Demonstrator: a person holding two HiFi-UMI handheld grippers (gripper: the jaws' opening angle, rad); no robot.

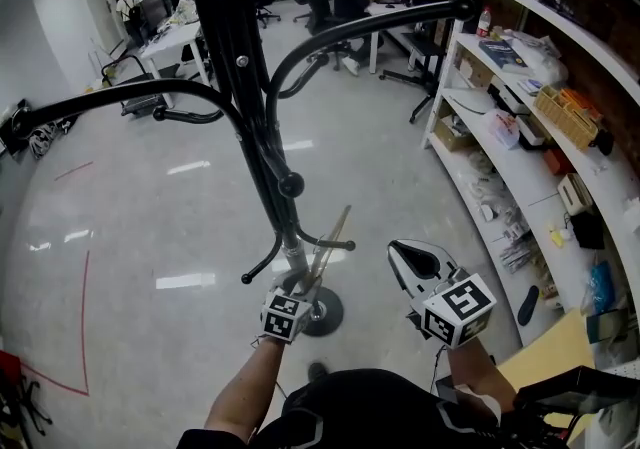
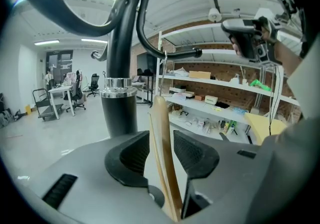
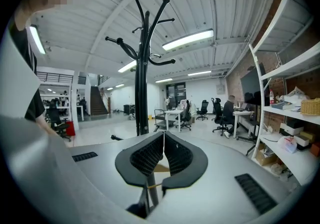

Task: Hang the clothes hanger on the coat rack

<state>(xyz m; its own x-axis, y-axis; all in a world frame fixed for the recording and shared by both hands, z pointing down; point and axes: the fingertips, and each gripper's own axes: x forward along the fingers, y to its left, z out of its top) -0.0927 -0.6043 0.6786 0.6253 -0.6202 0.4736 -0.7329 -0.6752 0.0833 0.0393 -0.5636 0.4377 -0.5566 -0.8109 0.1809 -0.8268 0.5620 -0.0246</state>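
Hanger (image 1: 332, 242) is seen upright (long axis approx. vertical, hook apparently at a peg (image 2: 180, 53)) betw. the spread, non-pressing jaws of the left gripper (image 2: 161, 143), just right of the coat rack (image 1: 240, 67); the right gripper (image 3: 163, 143), farther off, is closed & empty.

The grey floor (image 1: 150, 227) bears the rack base (image 1: 335, 310) at 6 o'clock. Red tape (image 1: 86, 297) lies at 8. Shelves (image 1: 445, 67) stand at 3.

Coat rack (image 1: 250, 107) stands close ahead (floor (image 1: 400, 177) rightward open).

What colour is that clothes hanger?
The clothes hanger is pale tan wood; clearest in the left gripper view.
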